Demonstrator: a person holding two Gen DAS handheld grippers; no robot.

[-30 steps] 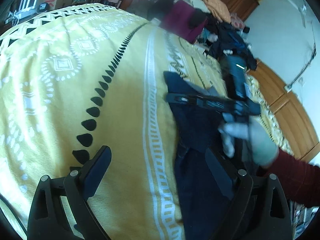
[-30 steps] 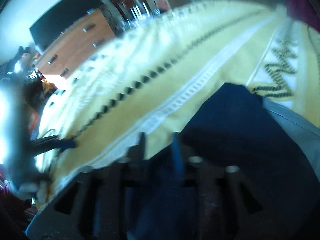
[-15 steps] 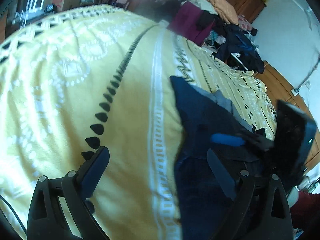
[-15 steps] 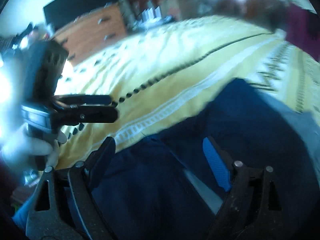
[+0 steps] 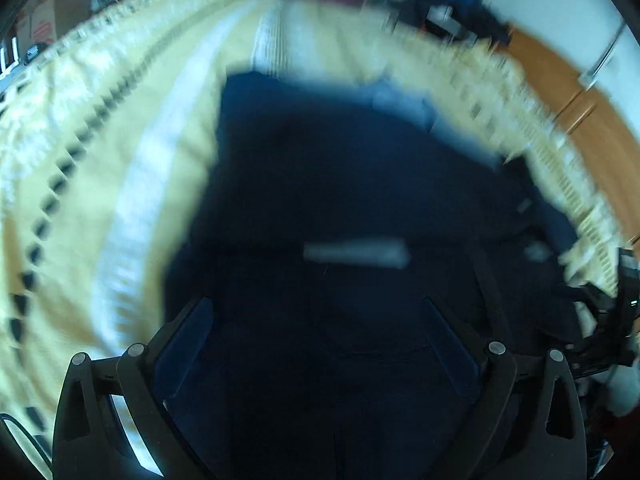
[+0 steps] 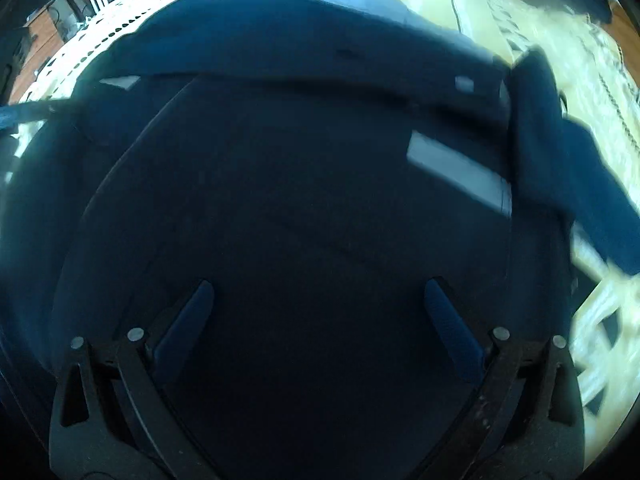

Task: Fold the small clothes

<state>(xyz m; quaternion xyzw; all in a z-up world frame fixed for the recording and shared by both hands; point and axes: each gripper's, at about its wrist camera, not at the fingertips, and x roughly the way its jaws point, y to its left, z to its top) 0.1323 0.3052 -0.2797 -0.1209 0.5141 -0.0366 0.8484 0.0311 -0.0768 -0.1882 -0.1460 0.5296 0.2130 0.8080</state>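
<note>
Both grippers (image 5: 316,336) (image 6: 318,320) now over garment (image 6: 304,200)

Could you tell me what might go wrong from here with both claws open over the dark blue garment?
1. The left claw and right claw both hang open above the navy garment with nothing gripped; closing now could pinch several layers at once.
2. The left view is motion-blurred, so aiming at an edge may miss.
3. A fold of cloth already lies bunched on the yellow bedspread; pulling could drag it crooked.
</note>
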